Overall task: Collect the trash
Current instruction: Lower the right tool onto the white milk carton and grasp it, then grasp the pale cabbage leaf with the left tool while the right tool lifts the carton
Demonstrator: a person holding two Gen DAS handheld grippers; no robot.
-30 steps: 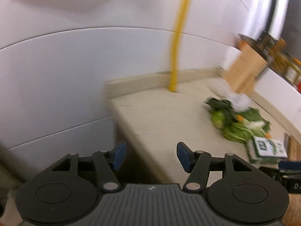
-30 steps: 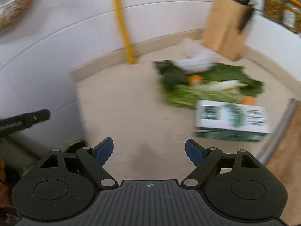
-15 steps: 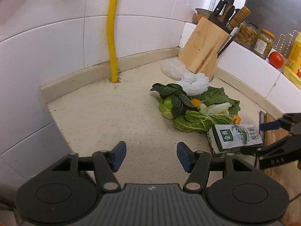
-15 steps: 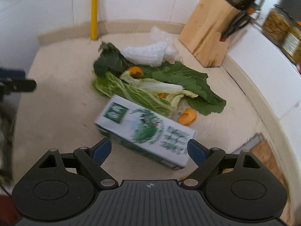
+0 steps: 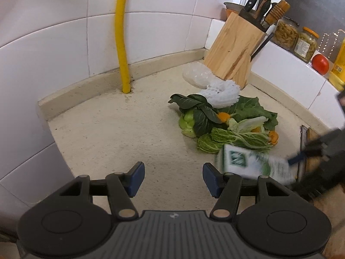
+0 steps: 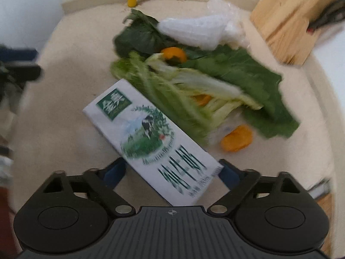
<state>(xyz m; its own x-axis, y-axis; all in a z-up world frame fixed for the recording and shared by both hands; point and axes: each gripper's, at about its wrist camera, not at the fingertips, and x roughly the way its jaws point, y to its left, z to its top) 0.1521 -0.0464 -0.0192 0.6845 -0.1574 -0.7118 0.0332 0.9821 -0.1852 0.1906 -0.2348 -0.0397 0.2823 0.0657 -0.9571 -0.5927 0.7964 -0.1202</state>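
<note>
Counter [image 5: 129,138], knives [image 5: 254,0] in block [image 5: 235,49]

Left gripper [image 5: 173,176] jaws spread wide; right gripper [image 6: 172,172] likewise

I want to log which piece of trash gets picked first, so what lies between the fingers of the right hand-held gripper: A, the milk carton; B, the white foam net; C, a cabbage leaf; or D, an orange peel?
A: in the right wrist view the milk carton lies with its near end between the open fingers of the right hand-held gripper, ahead of the vegetable scraps.
</note>
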